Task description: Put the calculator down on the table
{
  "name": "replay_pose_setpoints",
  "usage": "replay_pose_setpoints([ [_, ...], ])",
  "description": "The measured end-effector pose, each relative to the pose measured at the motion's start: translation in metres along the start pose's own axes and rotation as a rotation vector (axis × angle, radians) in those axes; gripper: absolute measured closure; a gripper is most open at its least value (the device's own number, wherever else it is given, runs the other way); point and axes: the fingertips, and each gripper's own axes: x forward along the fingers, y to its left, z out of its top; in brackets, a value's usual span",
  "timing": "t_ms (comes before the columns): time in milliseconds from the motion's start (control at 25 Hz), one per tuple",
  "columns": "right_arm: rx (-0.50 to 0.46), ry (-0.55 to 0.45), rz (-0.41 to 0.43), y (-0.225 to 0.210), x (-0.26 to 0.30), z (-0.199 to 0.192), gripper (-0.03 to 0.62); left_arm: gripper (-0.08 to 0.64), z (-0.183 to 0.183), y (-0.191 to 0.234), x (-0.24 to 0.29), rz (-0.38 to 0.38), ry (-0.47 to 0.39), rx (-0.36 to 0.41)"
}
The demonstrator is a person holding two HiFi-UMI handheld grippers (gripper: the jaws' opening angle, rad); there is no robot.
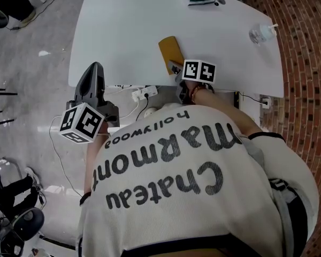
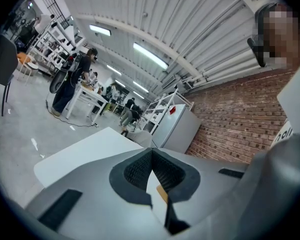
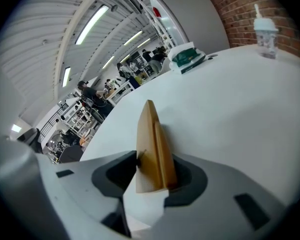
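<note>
With the flat tan calculator (image 3: 150, 134) seemingly down on the white table (image 3: 230, 109) between the right gripper's (image 3: 152, 173) parted jaws, I retract toward 6 o'clock without nudging it, the left gripper (image 2: 151, 154) closed and empty.

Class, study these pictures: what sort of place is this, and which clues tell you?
Probably an industrial-style workshop or lab: a bare brick wall, a ribbed metal ceiling with strip lights, and open shelving racks beside other worktables.
</note>
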Motion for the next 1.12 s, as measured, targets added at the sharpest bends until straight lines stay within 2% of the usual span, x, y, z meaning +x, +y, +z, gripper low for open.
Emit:
replay_pose_setpoints([
  [240, -0.043, -0.005, -0.025, 0.002, -0.001, 0.0, 0.41, 0.558, 0.0, -0.002, -0.004, 0.001, 0.0, 0.004],
  [840, -0.256, 0.002, -0.169, 0.001, -0.004, -0.004, 0.343, 0.558, -0.001, -0.002, -0.013, 0.016, -0.006, 0.009],
  [1120, -0.28, 0.009, -0.213, -0.003, -0.006, -0.003, 0.322, 0.558, 0.0, -0.001, -0.017, 0.022, -0.007, 0.011],
])
